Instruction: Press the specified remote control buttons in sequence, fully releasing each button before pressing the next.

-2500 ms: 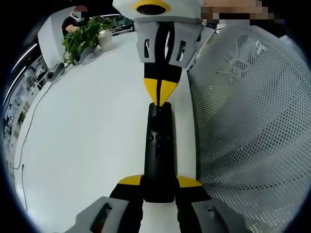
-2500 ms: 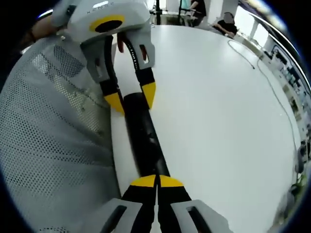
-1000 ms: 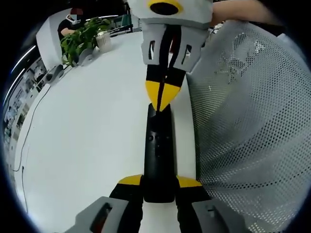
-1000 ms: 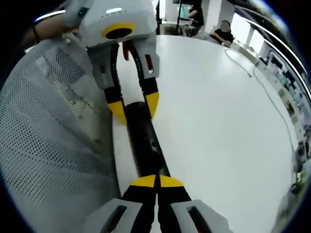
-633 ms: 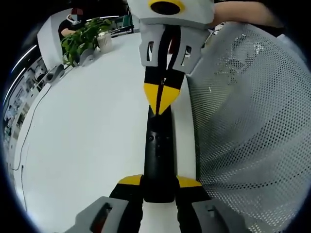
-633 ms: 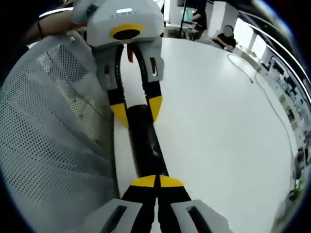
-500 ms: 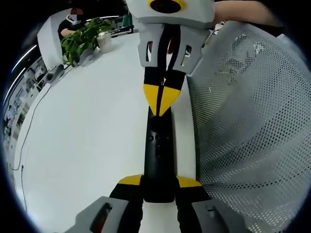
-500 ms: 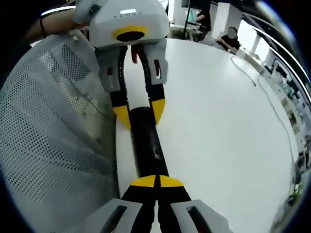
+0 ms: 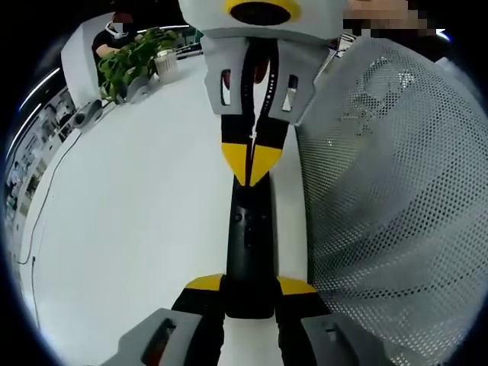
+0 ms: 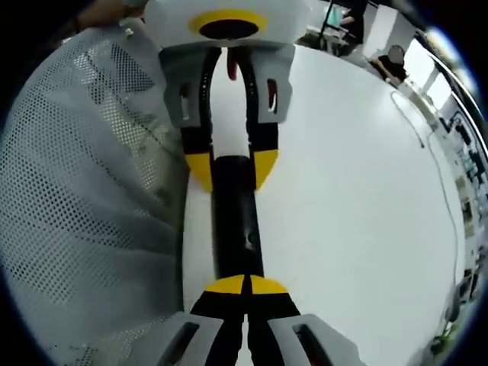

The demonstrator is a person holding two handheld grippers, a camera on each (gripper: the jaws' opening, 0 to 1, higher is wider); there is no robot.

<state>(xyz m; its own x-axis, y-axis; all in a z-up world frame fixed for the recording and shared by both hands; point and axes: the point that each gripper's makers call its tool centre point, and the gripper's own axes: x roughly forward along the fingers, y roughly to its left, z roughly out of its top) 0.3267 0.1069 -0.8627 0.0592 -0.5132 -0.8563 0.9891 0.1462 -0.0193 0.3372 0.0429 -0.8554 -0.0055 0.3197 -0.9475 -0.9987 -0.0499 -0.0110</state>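
A slim black remote control [image 9: 249, 244] lies lengthwise above the white table [image 9: 137, 213]. My left gripper [image 9: 249, 284] is shut on its near end, one yellow tip on each side. My right gripper [image 9: 250, 164] comes in from the top, shut, its joined yellow tips resting on the remote's upper face just beyond a small round button. In the right gripper view the same remote [image 10: 235, 221] runs from my shut right gripper [image 10: 245, 286] up to the left gripper [image 10: 232, 169], whose yellow fingertips [image 10: 200, 169] clasp its far end.
White mesh fabric [image 9: 381, 198] fills the side next to the remote and appears again as mesh [image 10: 84, 198]. A potted plant [image 9: 133, 57] and a seated person [image 9: 114, 27] are at the table's far end. A thin cable [image 10: 435, 168] runs along the far edge.
The right gripper has slid along the remote toward the left gripper, which now looks larger and closer. The left gripper's hold is unchanged.
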